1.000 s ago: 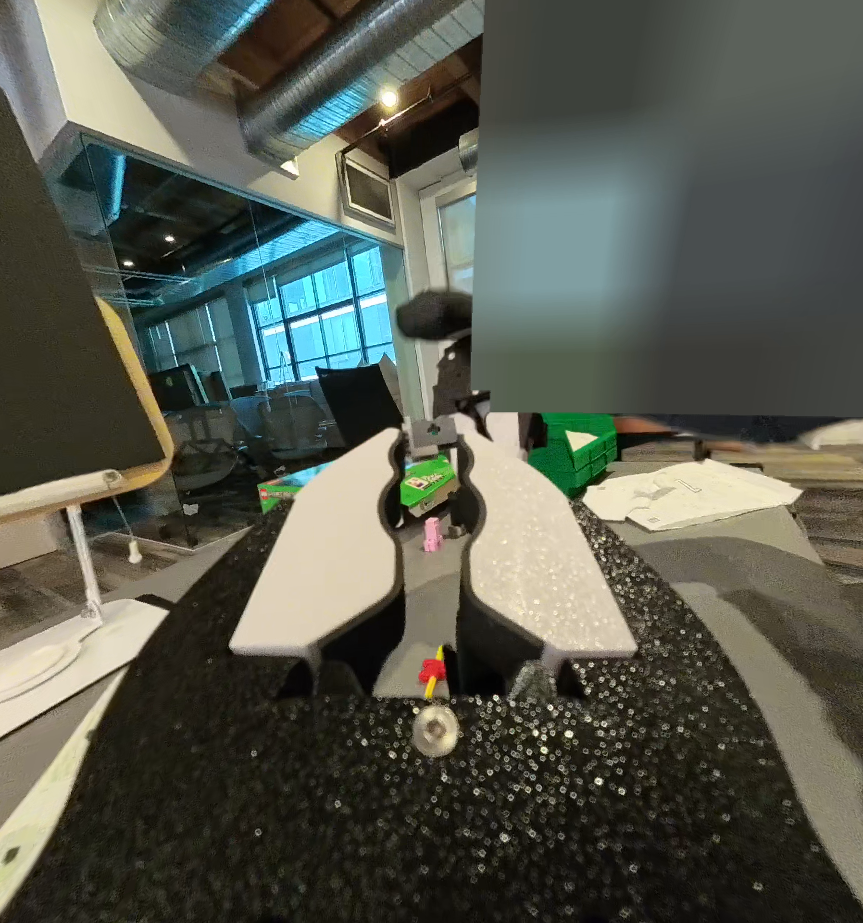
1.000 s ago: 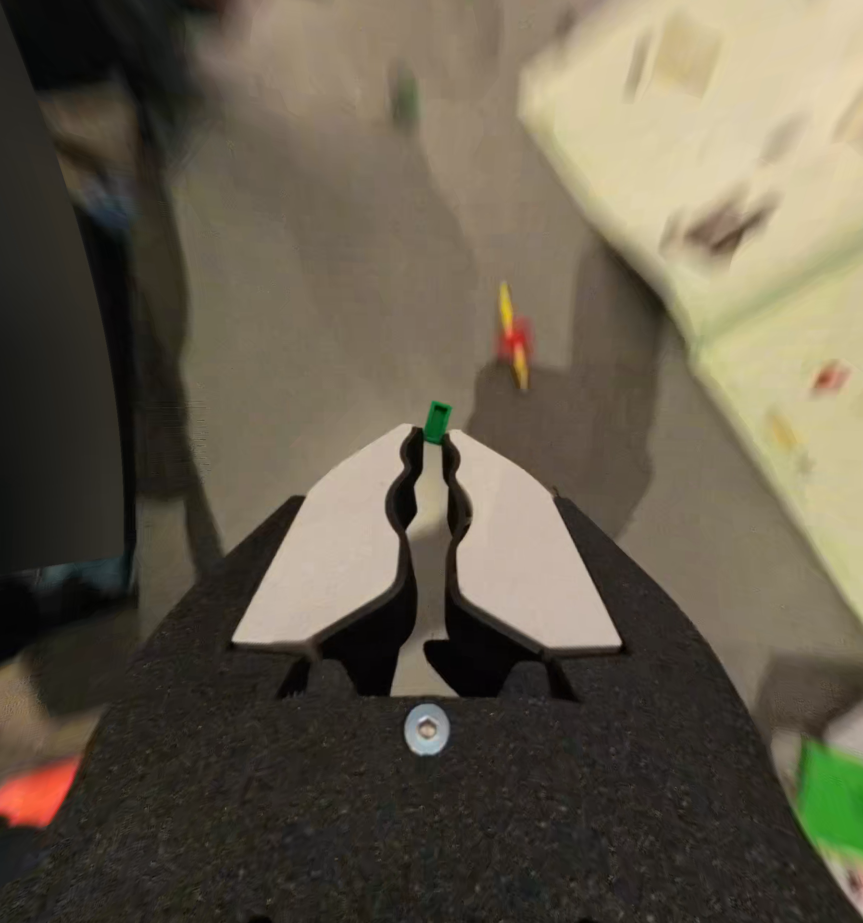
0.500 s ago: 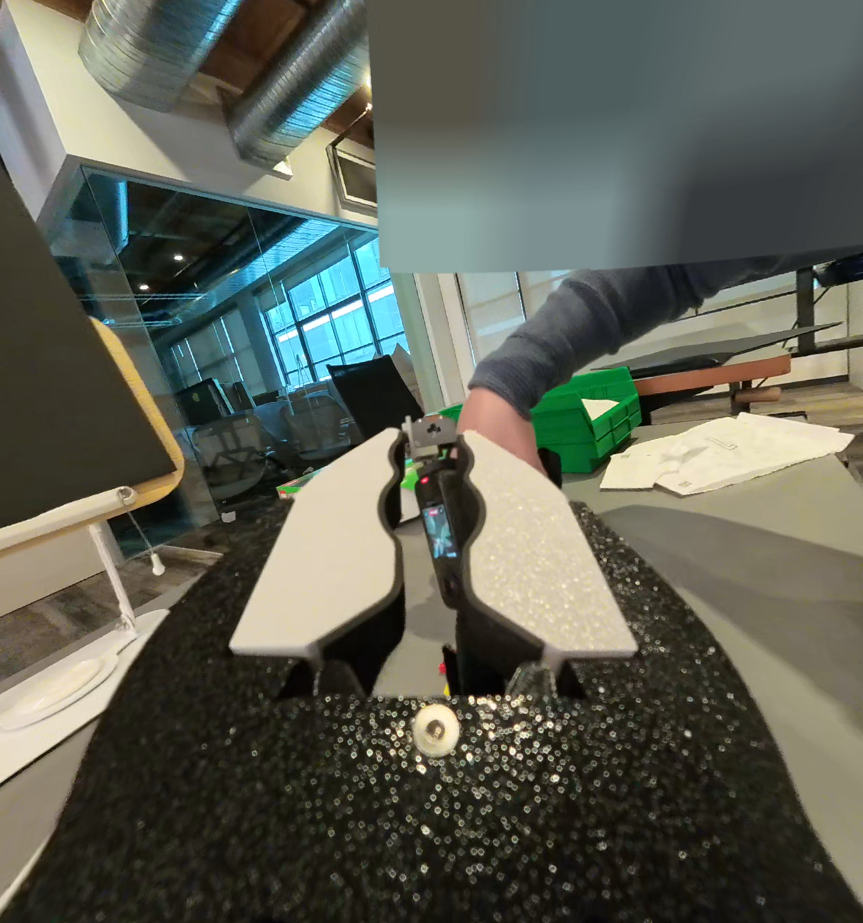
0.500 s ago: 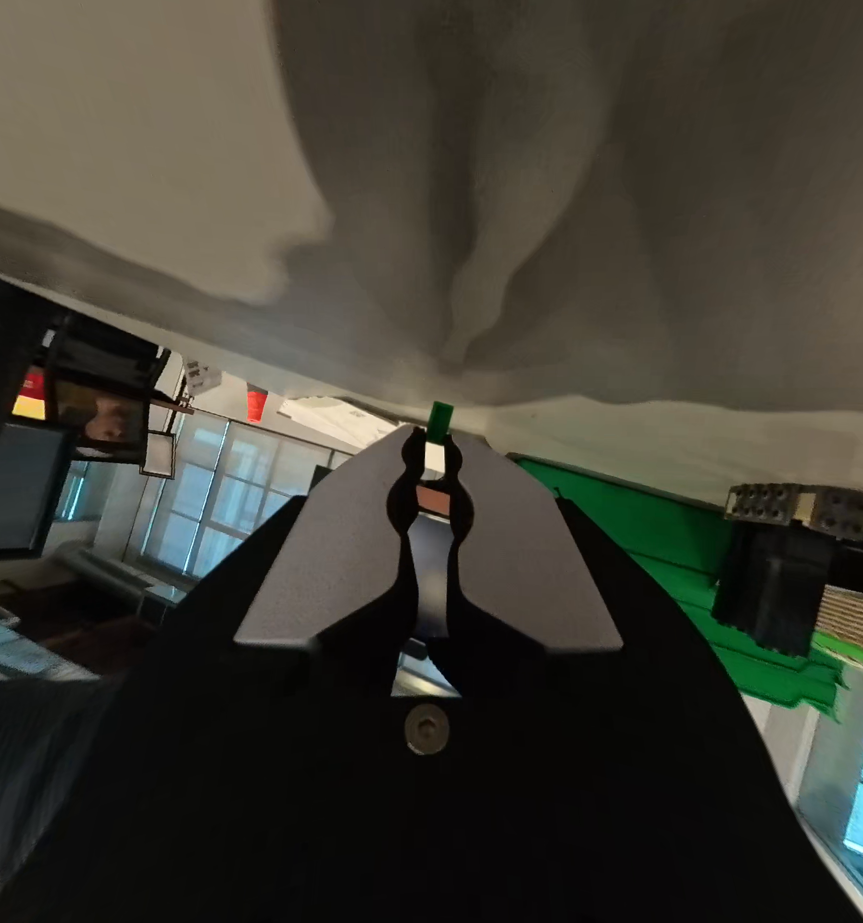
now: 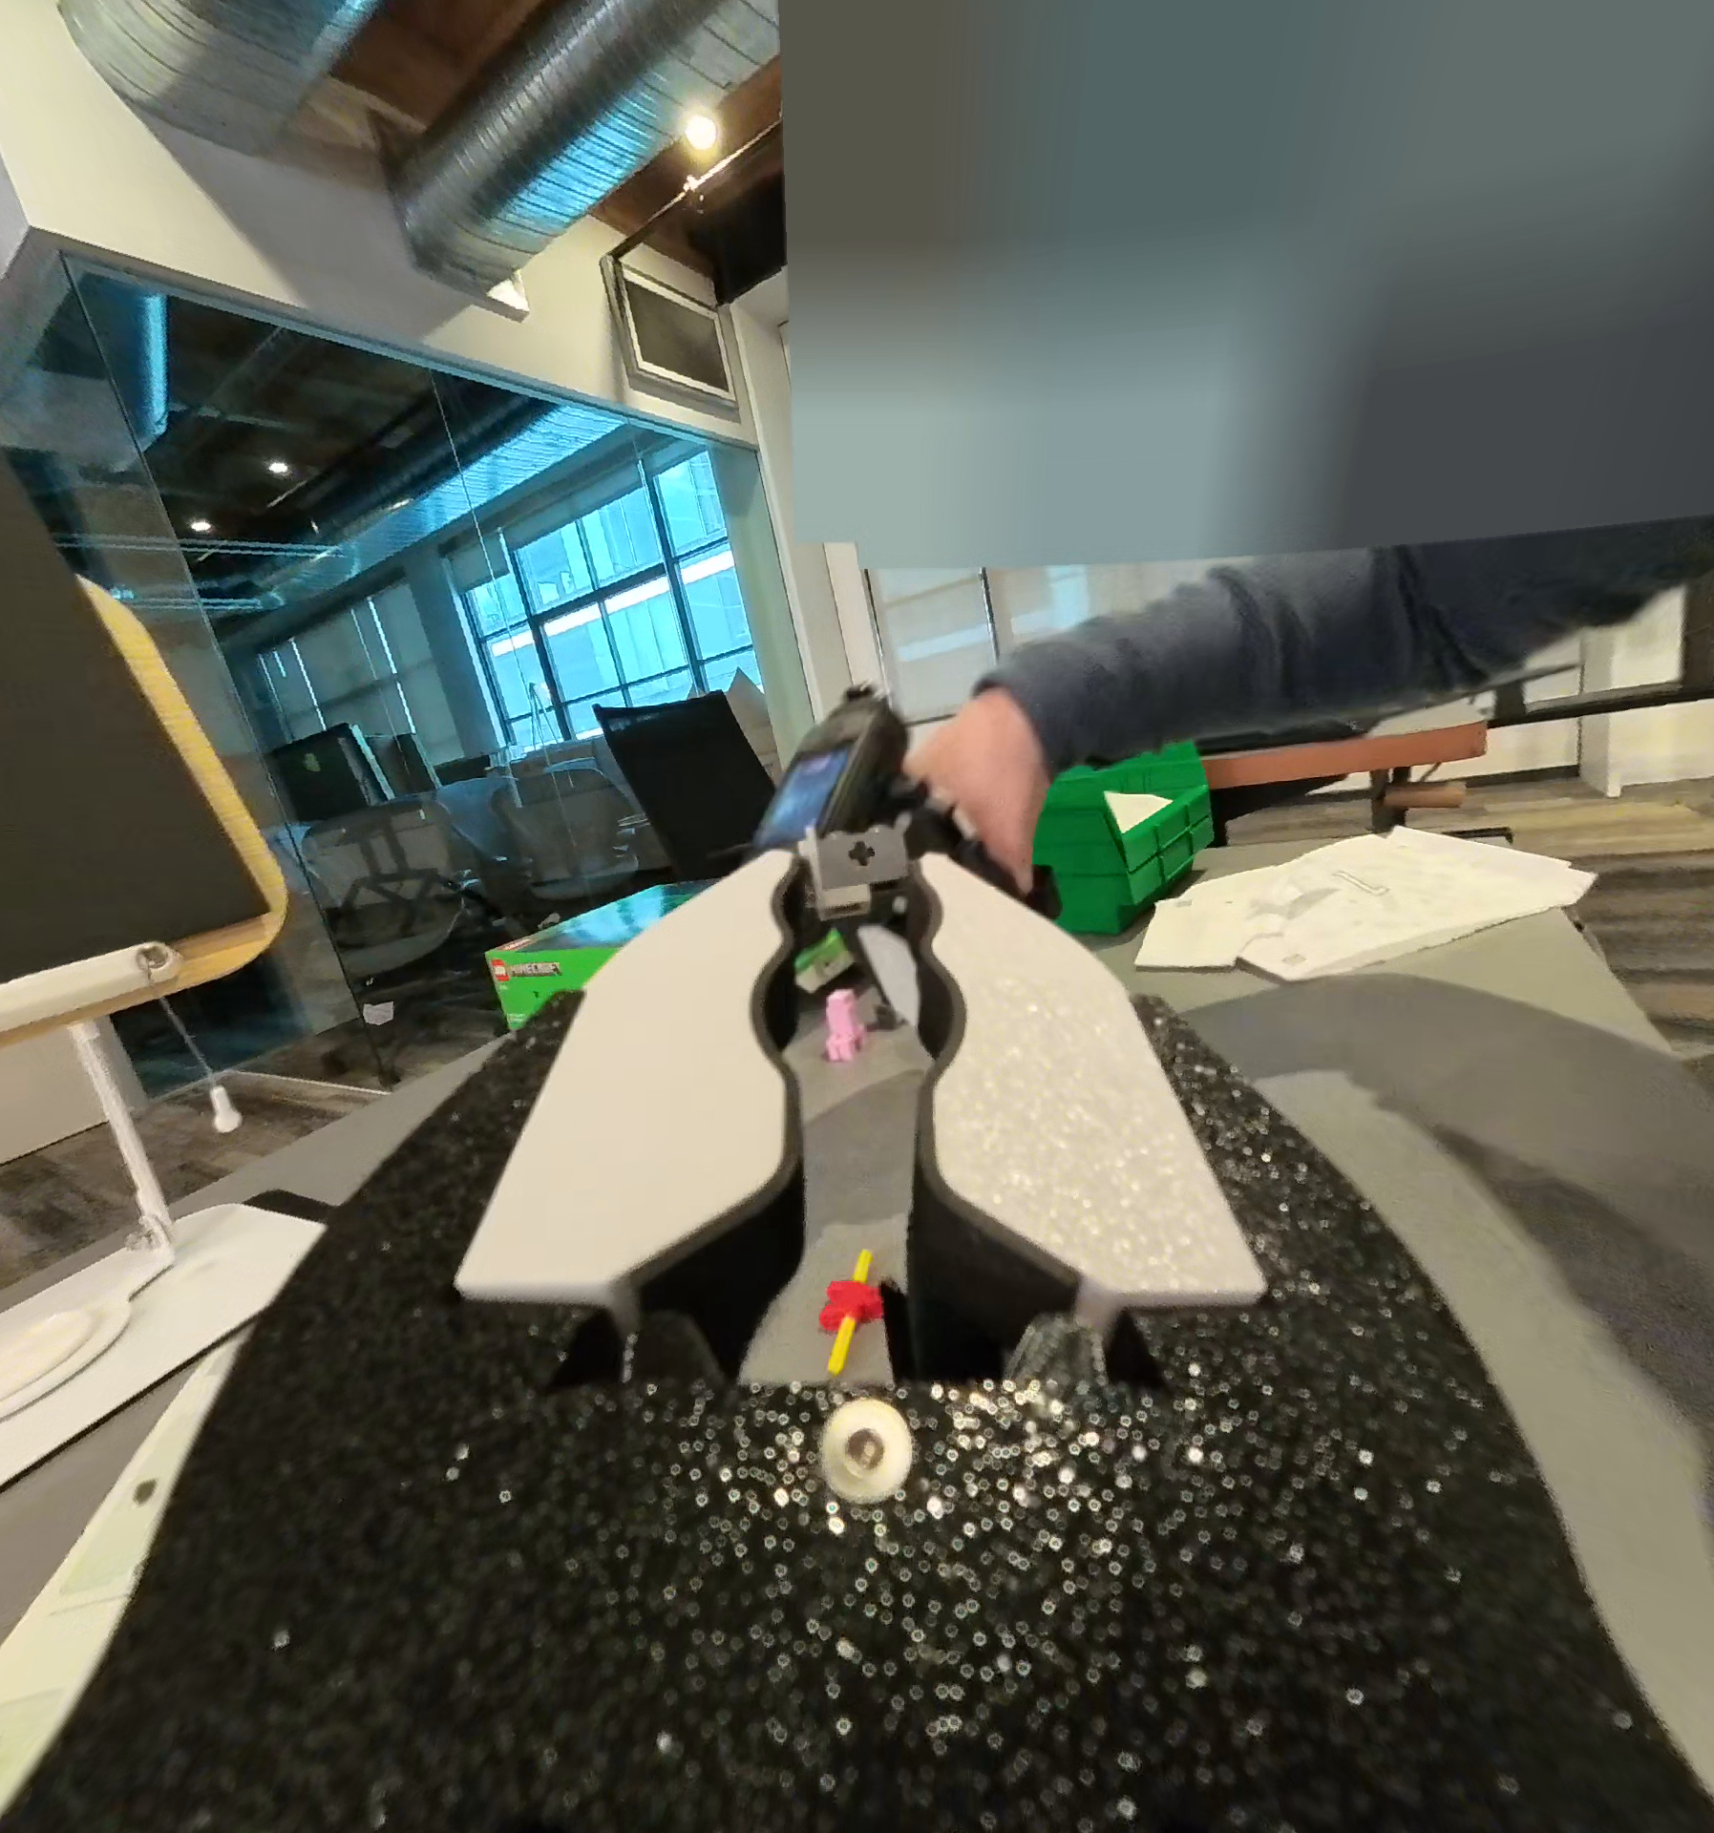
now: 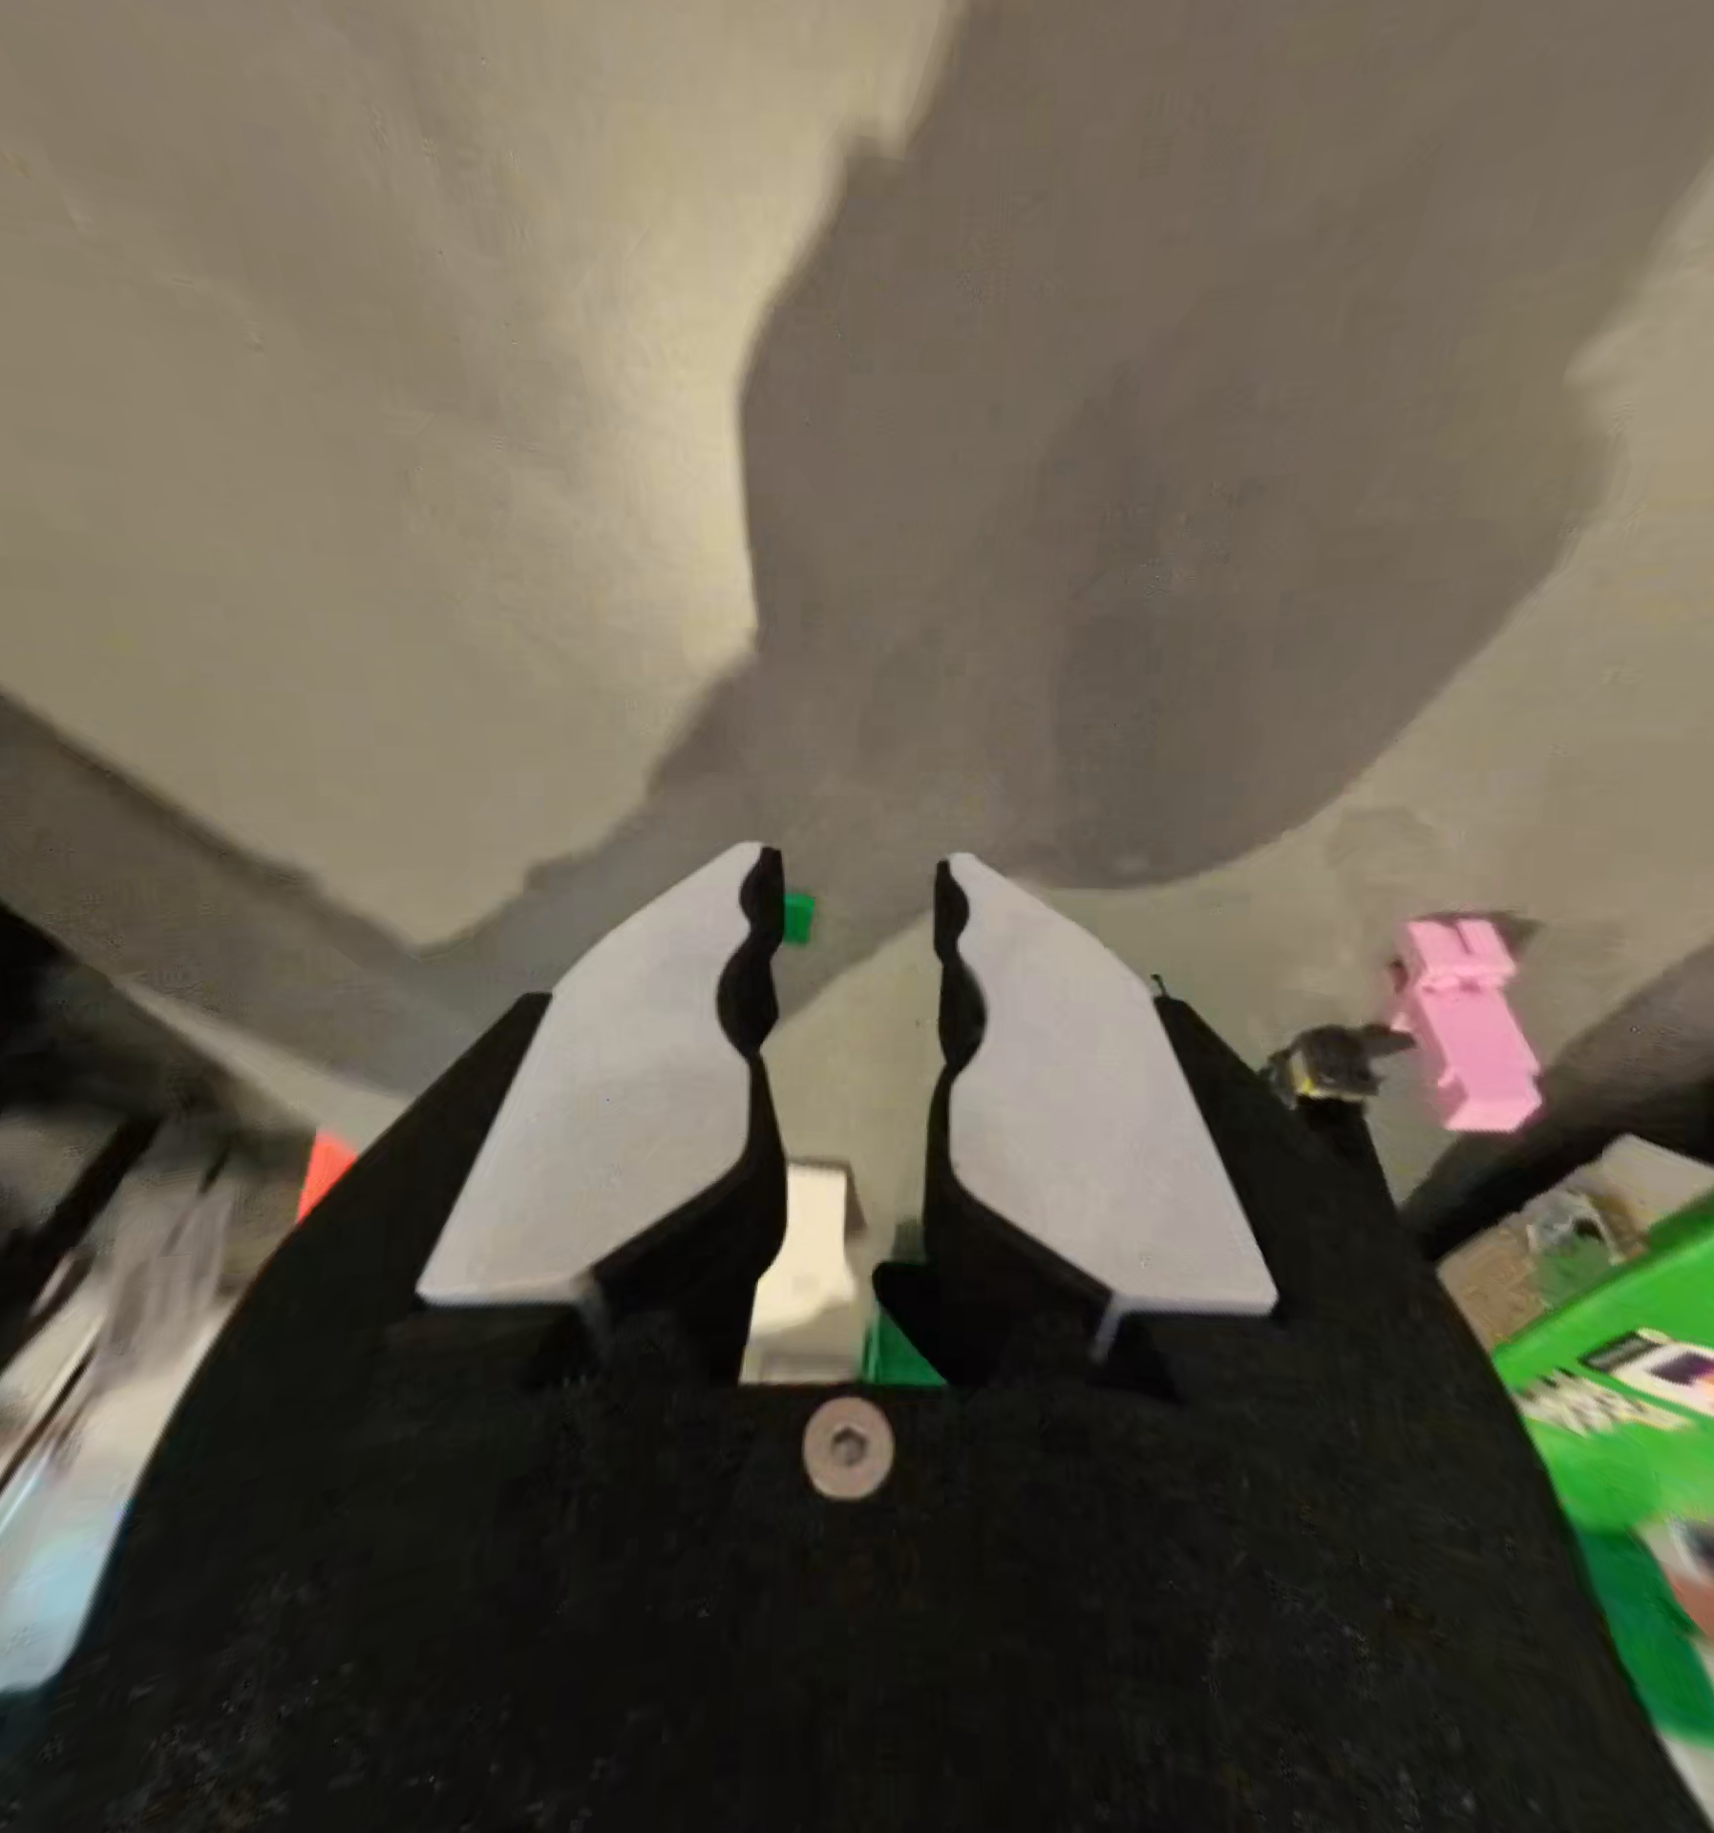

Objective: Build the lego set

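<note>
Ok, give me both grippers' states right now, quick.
Left gripper: shut on the grey lego piece at its fingertips.
Right gripper: open, holding nothing; a small green brick sits by its left finger.

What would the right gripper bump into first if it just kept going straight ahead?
Probably the grey tabletop. The right gripper is open, with a small green brick by its left fingertip. Whether the brick lies in its path is unclear, since the picture is blurred and depth is hard to judge.
</note>
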Tool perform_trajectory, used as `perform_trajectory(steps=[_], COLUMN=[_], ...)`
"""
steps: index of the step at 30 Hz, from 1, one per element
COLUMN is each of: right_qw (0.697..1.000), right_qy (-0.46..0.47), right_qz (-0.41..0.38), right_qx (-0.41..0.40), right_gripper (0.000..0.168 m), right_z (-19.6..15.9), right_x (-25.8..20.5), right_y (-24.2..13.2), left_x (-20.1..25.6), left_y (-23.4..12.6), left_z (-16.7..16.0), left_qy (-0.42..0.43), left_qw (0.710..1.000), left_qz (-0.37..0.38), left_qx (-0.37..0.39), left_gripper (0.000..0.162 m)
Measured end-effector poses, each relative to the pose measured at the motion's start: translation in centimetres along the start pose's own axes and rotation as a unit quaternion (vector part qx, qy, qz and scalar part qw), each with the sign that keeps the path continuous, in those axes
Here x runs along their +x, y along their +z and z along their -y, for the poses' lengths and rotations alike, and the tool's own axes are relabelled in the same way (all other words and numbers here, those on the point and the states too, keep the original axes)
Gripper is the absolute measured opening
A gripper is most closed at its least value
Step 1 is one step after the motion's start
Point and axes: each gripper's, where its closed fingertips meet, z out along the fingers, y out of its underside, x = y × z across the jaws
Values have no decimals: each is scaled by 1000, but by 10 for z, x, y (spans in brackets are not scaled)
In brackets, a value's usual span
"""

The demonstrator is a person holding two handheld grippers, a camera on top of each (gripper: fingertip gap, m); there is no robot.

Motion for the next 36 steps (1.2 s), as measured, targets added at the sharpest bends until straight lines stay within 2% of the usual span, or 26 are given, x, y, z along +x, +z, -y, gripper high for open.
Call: perform_trajectory(steps=[2, 5, 7, 9, 13, 18, 24, 26, 28, 30, 33, 36], right_qw=[989, 939, 908, 891, 875, 865, 860, 841, 811, 789, 801, 827], right_qy=[9, 33, 32, 41, 42, 52, 73, 80, 69, 60, 64, 42], right_qz=[-24, -39, -59, -65, -85, -60, -66, -71, -72, -107, -146, -126], right_qx=[146, 339, 414, 447, 475, 495, 501, 530, 577, 602, 577, 547], right_gripper=[25, 12, 8, 9, 12, 16, 4, 0, 0, 0, 0, 6], right_z=[-2, -16, -29, -37, -39, -34, -34, -33, -28, -28, -29, -28], right_x=[-1, -8, -15, -20, -20, -19, -14, -12, -16, -13, -1, -11], right_y=[-11, -13, -5, 5, 19, 30, 29, 8, -35, -79, -102, -75], left_x=[0, 2, 6, 10, 18, 27, 34, 31, 25, 21, 14, 11], left_y=[1, 6, 12, 18, 31, 44, 61, 68, 75, 83, 93, 94], left_z=[1, 2, 2, 4, 7, 6, 13, 15, 21, 31, 40, 39], left_qy=[-9, -17, -20, -23, -22, -24, -32, -21, 7, 31, 59, 77], left_qw=[1000, 1000, 1000, 999, 999, 999, 998, 999, 1000, 999, 998, 997], left_qz=[-2, -10, -18, -24, -27, -32, -39, -28, -10, -8, -4, 0], left_qx=[6, 11, 9, 12, 16, 14, 27, 24, 19, 22, 12, -8], left_gripper=[19, 19, 19, 19, 19, 19, 19, 19, 19, 19, 19, 19])
